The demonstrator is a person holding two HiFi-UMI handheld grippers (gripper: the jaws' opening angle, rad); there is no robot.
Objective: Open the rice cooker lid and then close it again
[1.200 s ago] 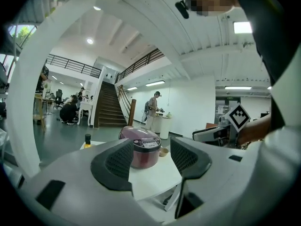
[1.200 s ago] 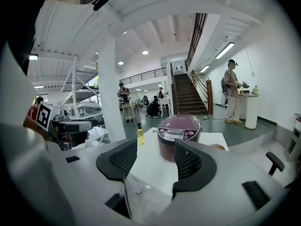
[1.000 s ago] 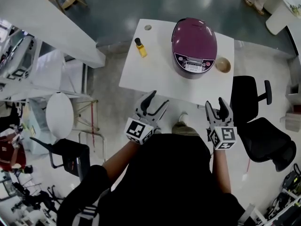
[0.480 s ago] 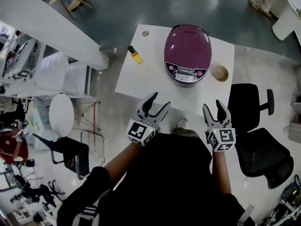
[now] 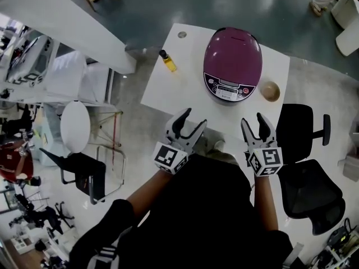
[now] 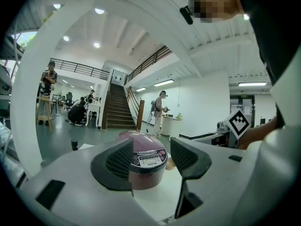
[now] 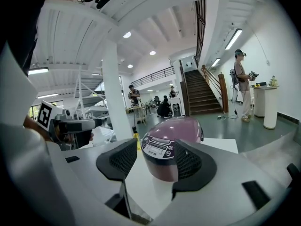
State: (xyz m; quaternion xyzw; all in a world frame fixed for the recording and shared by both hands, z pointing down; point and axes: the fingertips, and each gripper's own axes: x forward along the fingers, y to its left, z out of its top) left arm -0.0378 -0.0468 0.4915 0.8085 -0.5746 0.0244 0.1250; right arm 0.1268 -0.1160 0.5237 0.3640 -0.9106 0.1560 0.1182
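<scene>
On the white table (image 5: 168, 91) the purple rice cooker (image 5: 232, 60) sits closed, with a small bottle (image 5: 167, 60) to its left and a bowl (image 5: 270, 91) to its right. Short of the cooker, the left gripper (image 5: 192, 119) and right gripper (image 5: 252, 121) still hover with jaws spread and empty, barely moved since half a second ago.

On the white worktop (image 5: 168, 88) a small bottle (image 5: 168, 61) of yellow liquid stands near the far left corner; a tan bowl (image 5: 270, 91) sits near the right edge. A black office chair (image 5: 305, 130) stands just beside the worktop's right side, and a round white stool (image 5: 75, 126) well off to its left.
</scene>
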